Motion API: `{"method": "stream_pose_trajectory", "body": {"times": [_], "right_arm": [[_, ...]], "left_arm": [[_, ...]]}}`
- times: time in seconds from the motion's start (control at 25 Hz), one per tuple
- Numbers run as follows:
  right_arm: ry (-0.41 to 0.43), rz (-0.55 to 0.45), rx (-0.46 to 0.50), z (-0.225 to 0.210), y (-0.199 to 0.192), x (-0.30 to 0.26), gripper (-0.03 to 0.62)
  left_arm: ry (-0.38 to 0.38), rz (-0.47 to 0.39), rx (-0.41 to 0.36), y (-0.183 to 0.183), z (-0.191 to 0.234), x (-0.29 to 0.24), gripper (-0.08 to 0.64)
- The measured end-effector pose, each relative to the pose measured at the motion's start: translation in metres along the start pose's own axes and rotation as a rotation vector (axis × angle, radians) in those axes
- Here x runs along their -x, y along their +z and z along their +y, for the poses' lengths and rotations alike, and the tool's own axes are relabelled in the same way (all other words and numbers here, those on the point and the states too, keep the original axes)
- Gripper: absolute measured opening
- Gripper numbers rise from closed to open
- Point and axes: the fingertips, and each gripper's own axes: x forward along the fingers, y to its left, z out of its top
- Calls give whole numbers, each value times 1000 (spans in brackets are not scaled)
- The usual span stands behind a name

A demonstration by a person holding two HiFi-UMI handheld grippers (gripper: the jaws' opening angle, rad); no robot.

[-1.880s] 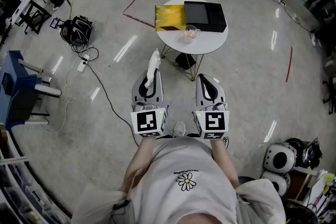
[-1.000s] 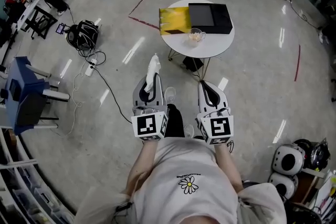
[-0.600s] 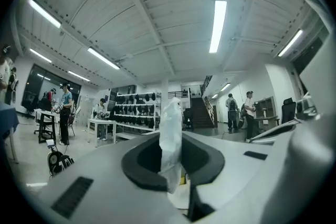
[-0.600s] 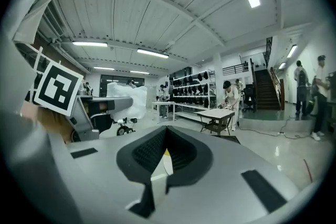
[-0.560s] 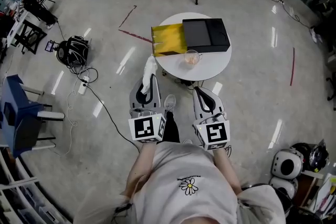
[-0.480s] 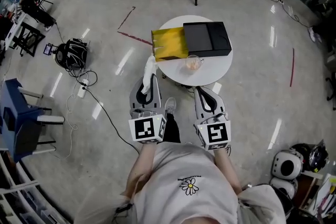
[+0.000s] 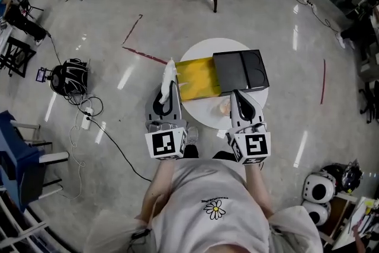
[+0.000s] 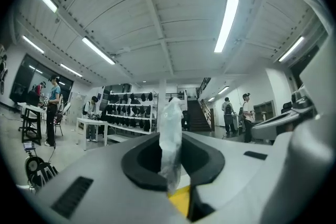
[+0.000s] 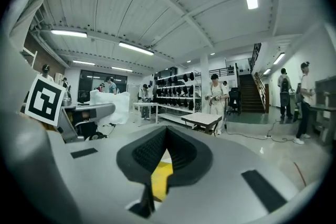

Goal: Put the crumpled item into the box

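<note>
White table (image 7: 203, 114) on grey floor (image 7: 106, 21); left gripper (image 7: 169, 86) pinches crumpled plastic (image 7: 170, 70), right gripper (image 7: 237, 95) closed.

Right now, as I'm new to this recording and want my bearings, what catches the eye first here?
A box, bright yellow beside black, lies on the round white table straight ahead. The left gripper pinches a white crumpled item that sticks out past its jaws over the table's left edge; the right gripper is shut and empty.

Box (image 7: 240, 70) and cup (image 7: 222, 107) on round table (image 7: 206, 48)
</note>
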Motion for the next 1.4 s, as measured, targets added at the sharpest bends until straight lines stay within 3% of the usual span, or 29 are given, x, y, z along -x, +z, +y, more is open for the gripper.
{"method": "stream_pose_trajectory", "body": {"times": [0.44, 0.76, 0.92, 1.24, 1.4], "right_arm": [[-13, -26, 1, -41, 15, -63, 3], [36, -16, -12, -47, 6, -77, 3], [42, -5, -32, -51, 1, -78, 3], [55, 27, -64, -45, -10, -80, 3], [66, 46, -73, -39, -15, -79, 3]], "left_arm": [[-16, 17, -13, -9, -1, -60, 44], [24, 1, -15, -8, -3, -68, 44], [21, -6, -59, -9, -6, -69, 45], [21, 137, -91, -56, -5, -70, 46], [-49, 315, -212, -97, -13, -87, 45]]}}
